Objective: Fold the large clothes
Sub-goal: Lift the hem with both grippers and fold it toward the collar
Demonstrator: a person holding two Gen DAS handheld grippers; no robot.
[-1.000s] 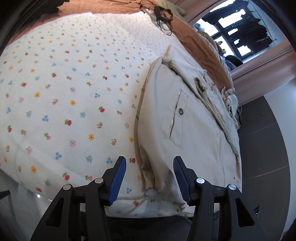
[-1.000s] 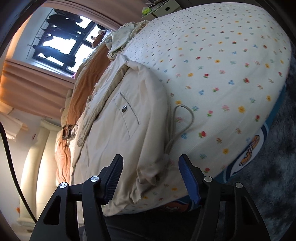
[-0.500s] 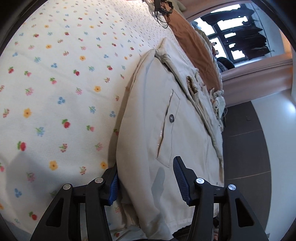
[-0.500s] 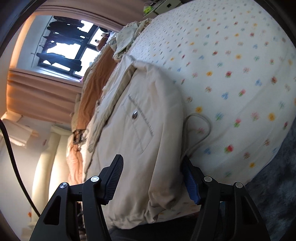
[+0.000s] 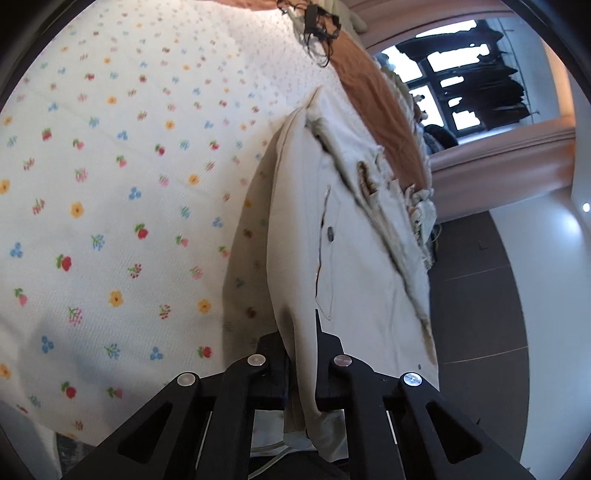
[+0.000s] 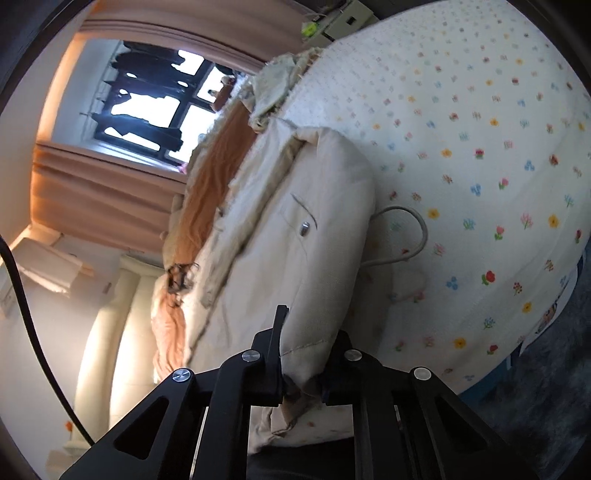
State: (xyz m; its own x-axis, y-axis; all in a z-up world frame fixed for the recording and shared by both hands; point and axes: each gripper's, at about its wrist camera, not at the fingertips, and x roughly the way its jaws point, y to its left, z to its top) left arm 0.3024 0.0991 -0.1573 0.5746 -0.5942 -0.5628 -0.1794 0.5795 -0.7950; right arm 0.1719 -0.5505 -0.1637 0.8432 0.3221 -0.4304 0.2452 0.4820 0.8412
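- Your left tongs (image 5: 301,354) are clamped on a bunched fold of the beige trousers (image 5: 354,258), near the hem end closest to you; the cloth fills the narrow gap between the two black fingers.
- Your right tongs (image 6: 303,354) are clamped on the same beige trousers (image 6: 295,240), pinching a thick roll of fabric at their near edge.
- The trousers lie on the bed, over the floral bedsheet (image 5: 110,184), stretching away from you toward the window (image 5: 469,74). A back pocket with a metal button (image 5: 330,232) faces up; in the right wrist view that button (image 6: 305,228) shows beside the pocket seam.
- A pale drawstring loop (image 6: 410,236) rests on the floral bedsheet (image 6: 480,147), just beside the trousers' folded edge.
- An orange-brown blanket (image 5: 373,96) runs along the far side of the trousers, touching them.
- A tangle of black cable (image 5: 317,26) sits at the far end of the bed.
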